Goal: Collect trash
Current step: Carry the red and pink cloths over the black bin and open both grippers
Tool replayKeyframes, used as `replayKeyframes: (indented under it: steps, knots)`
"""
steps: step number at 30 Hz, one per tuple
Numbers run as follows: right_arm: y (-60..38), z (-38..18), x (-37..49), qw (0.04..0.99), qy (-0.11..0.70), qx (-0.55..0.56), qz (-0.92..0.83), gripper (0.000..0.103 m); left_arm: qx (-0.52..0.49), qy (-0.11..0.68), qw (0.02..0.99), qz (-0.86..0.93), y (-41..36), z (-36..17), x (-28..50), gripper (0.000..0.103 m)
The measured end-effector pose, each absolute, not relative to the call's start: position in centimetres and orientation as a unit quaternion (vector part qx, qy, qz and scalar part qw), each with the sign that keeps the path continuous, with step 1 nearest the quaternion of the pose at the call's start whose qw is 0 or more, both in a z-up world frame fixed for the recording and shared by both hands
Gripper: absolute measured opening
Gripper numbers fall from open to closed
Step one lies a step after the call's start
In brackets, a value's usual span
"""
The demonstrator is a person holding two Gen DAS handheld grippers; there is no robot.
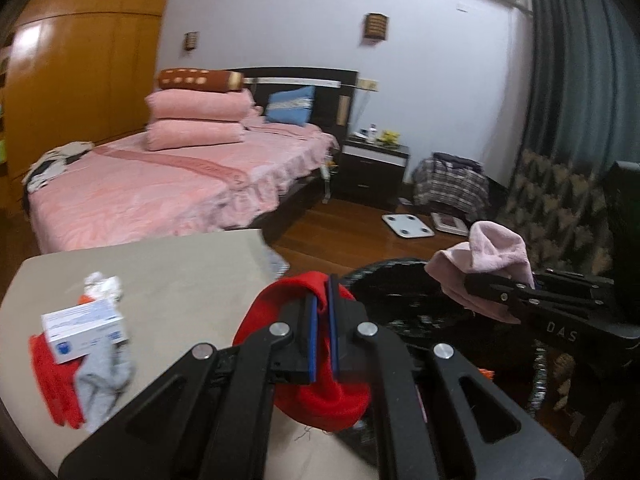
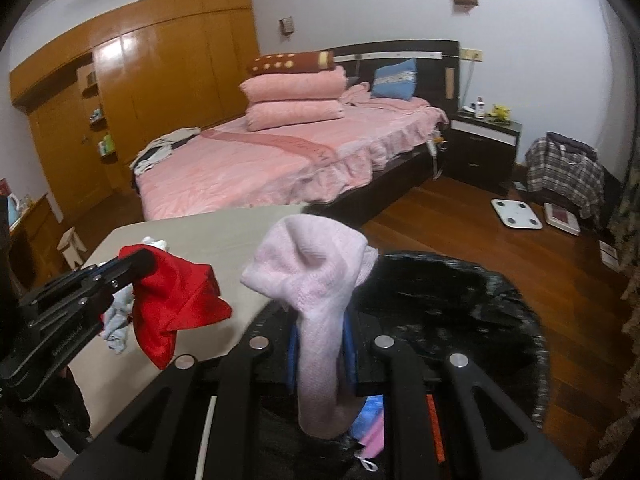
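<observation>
Red fabric (image 1: pixel 320 396) clamped between the blue-padded fingers of the left gripper (image 1: pixel 322 336), jaws nearly closed on a fold of it, the rest bulging out above and below the pads. Held at the right edge of the beige table (image 1: pixel 180 272), just beside the rim of the black-lined trash bin (image 1: pixel 400 304). Seen from the right wrist, same red cloth (image 2: pixel 176 308) hanging off the fingertips of the left gripper (image 2: pixel 136 268) over the table's near right edge.

Pale pink sock (image 2: pixel 316 300) pinched in the right gripper (image 2: pixel 320 344), jaws drawn close around its middle, cuff flopping up and forward, toe end trailing down behind the pads. Hangs over the near left part of the open bin (image 2: pixel 460 304), above the black liner. From the left wrist, pink sock (image 1: pixel 488 256) draped over the right gripper (image 1: pixel 496 292), directly above the bin's far right rim.

Left behind near the table's left edge: white-and-blue small box (image 1: pixel 80 332) resting on a second red cloth (image 1: pixel 56 384) and a grey sock (image 1: pixel 104 380), crumpled white tissue (image 1: pixel 102 284) just beyond them. Pink-covered bed (image 1: pixel 160 184) in the background.
</observation>
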State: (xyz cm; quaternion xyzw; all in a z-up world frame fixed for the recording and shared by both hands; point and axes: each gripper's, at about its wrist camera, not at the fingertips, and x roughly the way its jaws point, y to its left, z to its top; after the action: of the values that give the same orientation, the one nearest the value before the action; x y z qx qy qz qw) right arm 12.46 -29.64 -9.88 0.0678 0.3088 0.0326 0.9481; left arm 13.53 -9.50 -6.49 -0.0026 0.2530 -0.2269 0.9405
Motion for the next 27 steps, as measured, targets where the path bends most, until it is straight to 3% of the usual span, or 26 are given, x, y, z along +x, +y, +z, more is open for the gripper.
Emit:
replayKeyframes:
  steps: [17,19,21,22,24,26,27]
  knots:
    - [-38.0,-12.9,10.9,0.937,0.333,0.096,-0.046,0.018,0.015,0.282,0.908,-0.31,-19.2,-8.3,15.8,0.004]
    - [-38.2,-13.3,11.0,0.935,0.339,0.094,-0.051,0.026,0.015,0.29,0.904,-0.314,-19.7,-8.8,16.1,0.004]
    - [-38.5,-14.0,11.3,0.93,0.351,0.09,-0.056,0.028,0.017,0.302,0.898,-0.32,-20.0,-9.2,16.4,0.008]
    - [-38.5,-14.4,11.3,0.927,0.359,0.087,-0.059,0.034,0.018,0.308,0.896,-0.32,-20.0,-9.6,16.5,0.012]
    - [-38.6,-14.9,11.0,0.924,0.367,0.084,-0.062,0.041,0.02,0.329,0.887,-0.324,-19.9,-10.4,16.8,0.037]
    - [-38.7,-15.2,10.5,0.923,0.37,0.084,-0.065,0.047,0.019,0.346,0.878,-0.33,-19.5,-11.2,16.7,0.041]
    - [-38.7,-15.2,10.3,0.923,0.369,0.082,-0.068,0.055,0.021,0.353,0.875,-0.331,-19.2,-11.6,16.7,0.043]
